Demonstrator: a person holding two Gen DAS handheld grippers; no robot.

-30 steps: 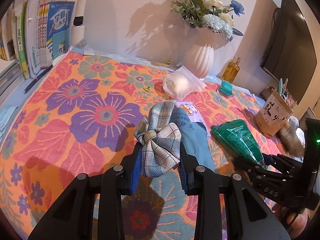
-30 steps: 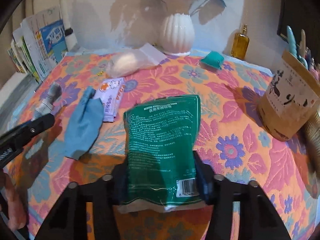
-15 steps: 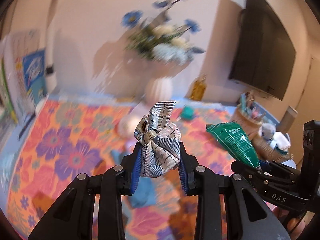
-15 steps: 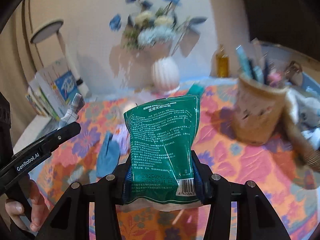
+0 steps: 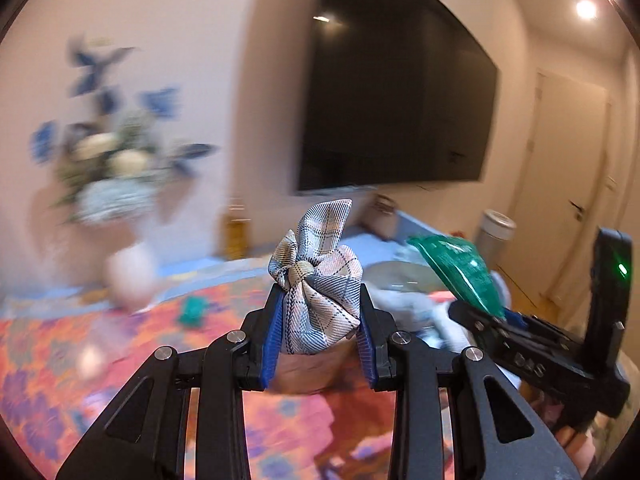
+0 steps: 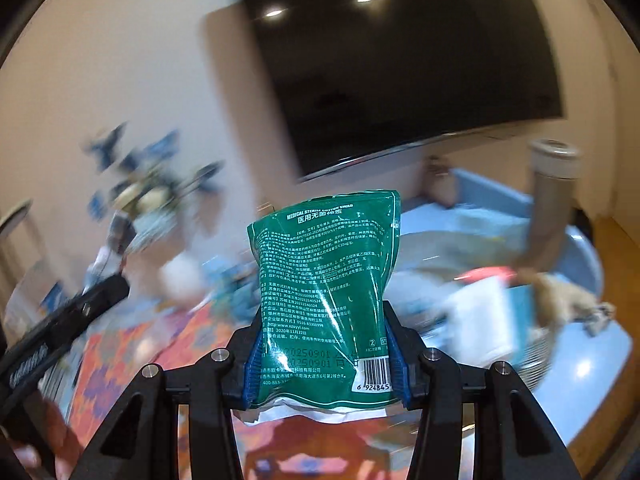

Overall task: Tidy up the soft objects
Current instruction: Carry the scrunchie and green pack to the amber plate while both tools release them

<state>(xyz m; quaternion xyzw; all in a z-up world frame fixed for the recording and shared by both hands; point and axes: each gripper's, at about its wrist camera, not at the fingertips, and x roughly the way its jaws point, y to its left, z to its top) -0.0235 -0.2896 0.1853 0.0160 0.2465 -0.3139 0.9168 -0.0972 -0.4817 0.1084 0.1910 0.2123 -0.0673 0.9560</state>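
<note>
- The left gripper (image 5: 319, 344) is clamped on a plaid fabric bow (image 5: 316, 292); its blue pads (image 5: 276, 344) press the bow's lower half from both sides, and the knot and upper loops stand above the fingertips.
- The right gripper (image 6: 323, 364) is closed on a green cotton-swab pouch (image 6: 326, 292), gripping its lower edges near the barcode; the pouch stands upright above the jaws.
- In the left wrist view the right gripper (image 5: 496, 316) shows at 3 o'clock of the bow, with the green pouch slanting up from it toward 11 o'clock.
- In the right wrist view the left gripper (image 6: 100, 292) reaches in from 9 o'clock, and a person's fingers (image 6: 28, 456) show at 8 o'clock near the frame edge.
- Both held items hang in the air above the floral tablecloth (image 5: 52, 364), which fills the lower left of both views.
- A blurred white vase of flowers (image 5: 128, 276) stands at 9 o'clock of the bow, with a small teal item (image 5: 192, 310) on the cloth between them.
- A dark wall screen (image 5: 396, 92) sits at 12 o'clock.
- At 3 o'clock of the pouch lies a blurred heap of pale items on a light blue surface (image 6: 584, 376).
</note>
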